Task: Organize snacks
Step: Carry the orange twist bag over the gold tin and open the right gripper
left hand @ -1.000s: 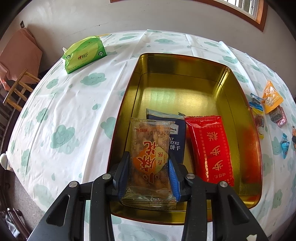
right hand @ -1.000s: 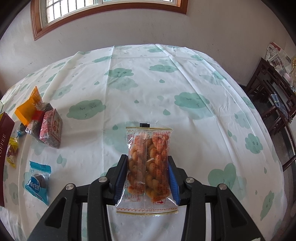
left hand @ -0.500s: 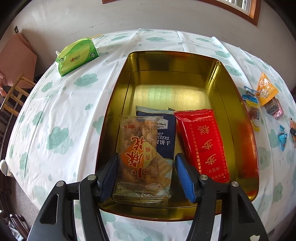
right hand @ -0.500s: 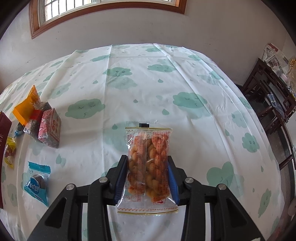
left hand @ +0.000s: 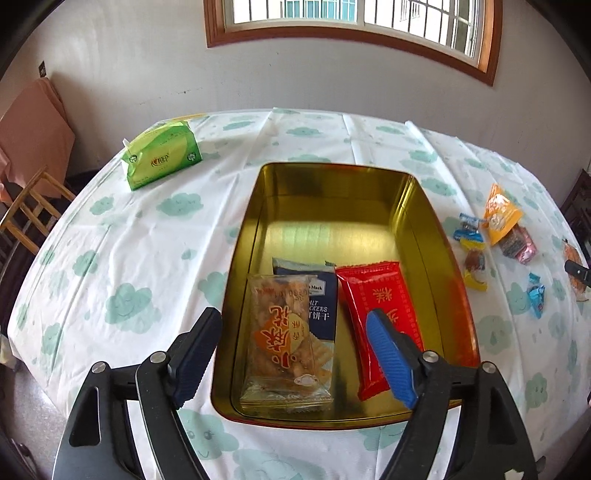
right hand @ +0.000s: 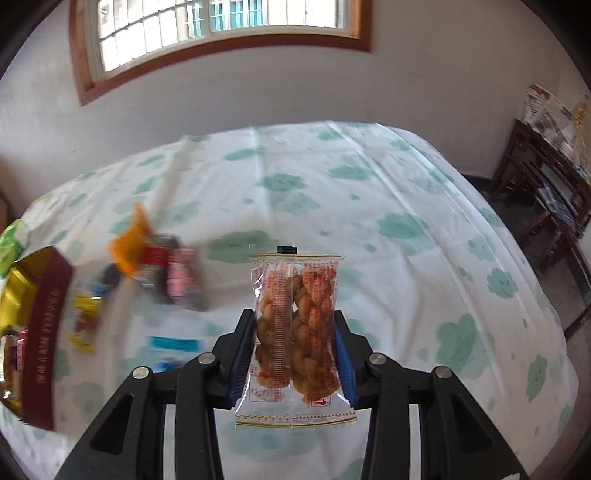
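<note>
left tongs (left hand: 293, 354) wide open, empty | right tongs (right hand: 294, 354) clamp clear twisted-dough snack packet (right hand: 295, 325) mid-body | light, crinkly, brittle: grip gently

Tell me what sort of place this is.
Probably a home dining room: a table under a cloud-print tablecloth, a wooden chair beside it, an arched wood-framed window and a green tissue pack.

The navy cracker packet (left hand: 320, 308) in the tin reads "Mark" and "CKERS".
</note>
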Motion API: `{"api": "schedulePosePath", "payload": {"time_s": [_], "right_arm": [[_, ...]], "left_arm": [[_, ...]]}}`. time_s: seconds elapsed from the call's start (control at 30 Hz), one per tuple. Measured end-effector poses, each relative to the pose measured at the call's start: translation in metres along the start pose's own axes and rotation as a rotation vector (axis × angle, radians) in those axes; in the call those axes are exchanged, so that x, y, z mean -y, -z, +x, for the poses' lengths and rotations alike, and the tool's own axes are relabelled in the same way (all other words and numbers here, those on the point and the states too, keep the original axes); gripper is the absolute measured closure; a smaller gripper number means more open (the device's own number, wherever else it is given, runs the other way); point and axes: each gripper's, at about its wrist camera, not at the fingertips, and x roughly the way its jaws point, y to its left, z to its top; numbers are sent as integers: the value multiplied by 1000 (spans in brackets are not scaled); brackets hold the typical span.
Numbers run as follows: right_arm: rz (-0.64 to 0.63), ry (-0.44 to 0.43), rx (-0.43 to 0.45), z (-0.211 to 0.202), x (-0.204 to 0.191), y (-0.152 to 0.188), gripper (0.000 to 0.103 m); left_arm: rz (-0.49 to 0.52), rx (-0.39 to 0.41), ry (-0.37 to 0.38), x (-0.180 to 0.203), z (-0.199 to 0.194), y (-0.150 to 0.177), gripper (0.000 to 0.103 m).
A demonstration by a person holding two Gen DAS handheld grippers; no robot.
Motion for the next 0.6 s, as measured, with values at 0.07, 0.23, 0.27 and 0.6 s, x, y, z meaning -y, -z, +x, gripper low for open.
{"api": "schedulePosePath", "payload": {"time_s": [0.07, 0.23, 0.27, 0.6], "right_arm": [[-45, -50, 4, -9, -26, 1, 63], [-141, -199, -4, -28, -97, 8, 63], [-165, -229, -7, -31, -114, 10, 63], [-299, -364, -82, -34, -217, 27, 63]], "left_arm": [[-21, 4, -1, -6, -3, -1, 24], [-73, 12, -36, -25, -9, -1, 24], [-83, 15, -38, -29, -11, 0, 23], [-196, 17, -123, -79, -21, 8, 17]]}}
